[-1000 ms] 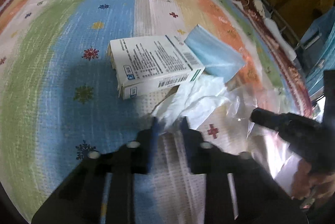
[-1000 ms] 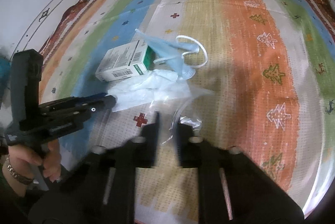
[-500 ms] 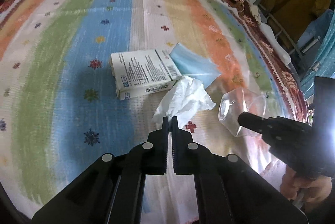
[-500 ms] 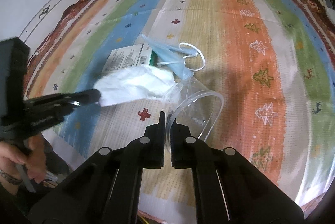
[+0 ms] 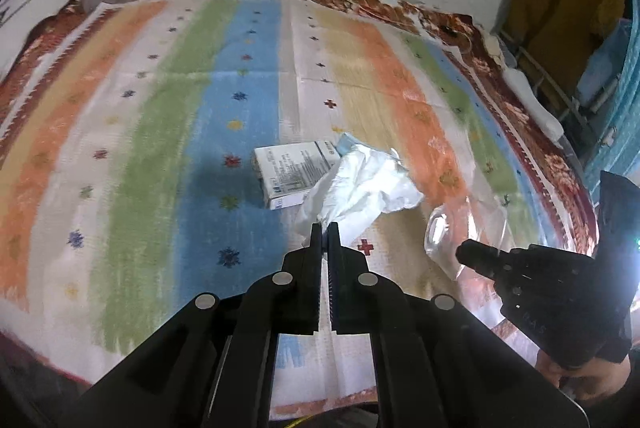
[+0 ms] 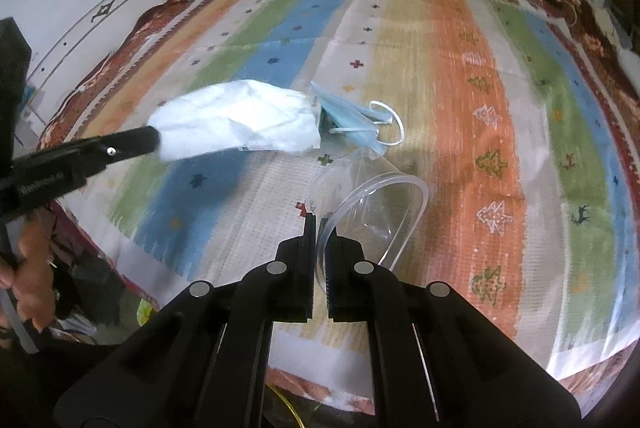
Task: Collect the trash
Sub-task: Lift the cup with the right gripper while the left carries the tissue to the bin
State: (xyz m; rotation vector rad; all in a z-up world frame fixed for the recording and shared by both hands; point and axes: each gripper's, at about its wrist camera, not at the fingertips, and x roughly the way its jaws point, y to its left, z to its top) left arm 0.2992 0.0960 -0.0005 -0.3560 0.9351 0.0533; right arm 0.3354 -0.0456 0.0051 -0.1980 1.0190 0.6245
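Over striped rug, two tools, one tissue, one bag

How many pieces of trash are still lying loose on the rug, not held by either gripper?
2: the white carton on the blue stripe and the blue face mask beside it. More may be hidden behind the held tissue.

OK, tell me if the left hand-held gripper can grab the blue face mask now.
Probably not yet: the left hand-held gripper is shut on the white tissue, which also hangs over the blue face mask on the rug.
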